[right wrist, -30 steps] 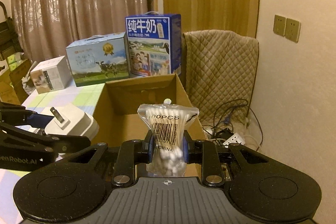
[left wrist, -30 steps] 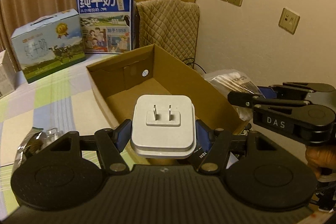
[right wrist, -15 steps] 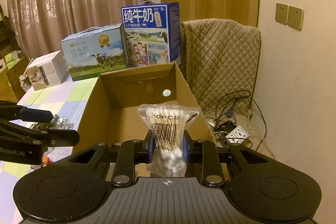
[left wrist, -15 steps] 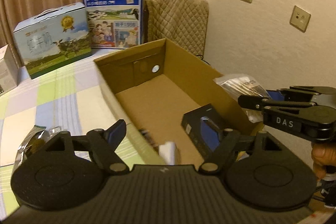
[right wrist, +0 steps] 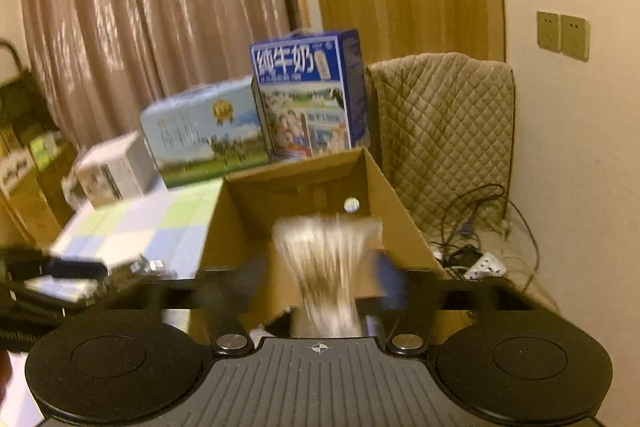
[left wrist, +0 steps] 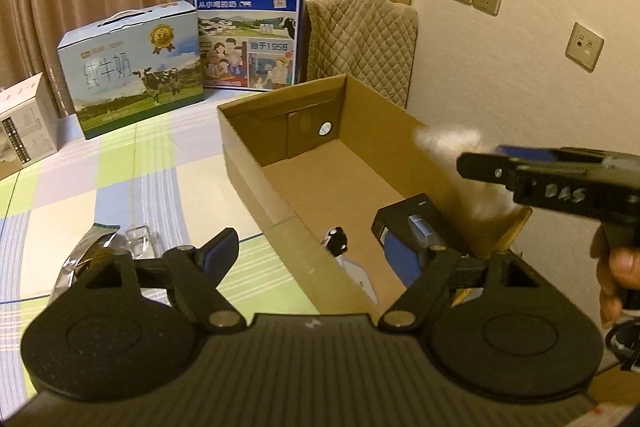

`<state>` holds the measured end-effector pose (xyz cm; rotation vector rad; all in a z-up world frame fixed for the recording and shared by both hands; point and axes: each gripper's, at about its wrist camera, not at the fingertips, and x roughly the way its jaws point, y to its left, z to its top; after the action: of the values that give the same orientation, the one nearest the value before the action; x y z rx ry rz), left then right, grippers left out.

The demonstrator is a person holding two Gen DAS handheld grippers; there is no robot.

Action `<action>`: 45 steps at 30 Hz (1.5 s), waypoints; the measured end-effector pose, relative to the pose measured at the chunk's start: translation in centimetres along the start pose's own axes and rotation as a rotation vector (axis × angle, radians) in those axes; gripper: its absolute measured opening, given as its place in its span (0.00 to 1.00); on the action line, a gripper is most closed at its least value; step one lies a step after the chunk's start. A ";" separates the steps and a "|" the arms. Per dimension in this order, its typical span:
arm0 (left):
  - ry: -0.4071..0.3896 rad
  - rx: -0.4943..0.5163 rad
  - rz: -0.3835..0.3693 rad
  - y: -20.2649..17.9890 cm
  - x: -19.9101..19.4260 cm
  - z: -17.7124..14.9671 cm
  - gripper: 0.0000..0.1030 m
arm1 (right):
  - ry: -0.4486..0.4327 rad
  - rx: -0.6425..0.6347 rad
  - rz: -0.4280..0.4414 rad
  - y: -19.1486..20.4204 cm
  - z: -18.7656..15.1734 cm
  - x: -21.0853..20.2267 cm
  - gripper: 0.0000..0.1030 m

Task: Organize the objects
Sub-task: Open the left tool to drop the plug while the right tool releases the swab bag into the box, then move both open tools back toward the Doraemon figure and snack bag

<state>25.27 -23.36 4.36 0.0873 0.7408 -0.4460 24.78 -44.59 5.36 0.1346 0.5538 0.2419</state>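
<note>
Right gripper (right wrist: 320,283), jaws spread, is dropping the blurred cotton-swab bag (right wrist: 326,267) into the cardboard box (left wrist: 276,187); the left gripper (left wrist: 324,239), jaws spread and empty, must next fetch the foil packet (left wrist: 86,255).

My open cardboard box (left wrist: 320,163) lies lengthwise, a dark blue box (left wrist: 404,227) and a white charger (left wrist: 356,271) resting at its near end. The cotton-swab bag (right wrist: 328,267), blurred, hangs above that end.

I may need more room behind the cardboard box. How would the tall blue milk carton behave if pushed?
The blue milk carton stands tall and upright, so a high push might tip it. The checkered cloth before it may bunch rather than let it slide. Its fill cannot be seen.
</note>
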 end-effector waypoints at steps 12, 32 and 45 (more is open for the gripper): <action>-0.017 -0.041 0.053 3.1 -4.2 -1.5 0.79 | -0.015 -0.022 -0.011 2.5 1.3 -3.6 0.75; -0.060 -0.123 0.206 10.7 -15.1 -6.7 0.95 | -0.014 -0.109 0.157 15.2 -1.8 -7.5 0.75; -0.054 -0.202 0.304 16.5 -18.0 -10.6 0.99 | 0.040 -0.145 0.186 18.7 -4.3 -6.2 0.75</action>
<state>13.81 0.51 7.29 -0.0026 0.7019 -0.0821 13.78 -27.98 8.41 0.0401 0.5622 0.4651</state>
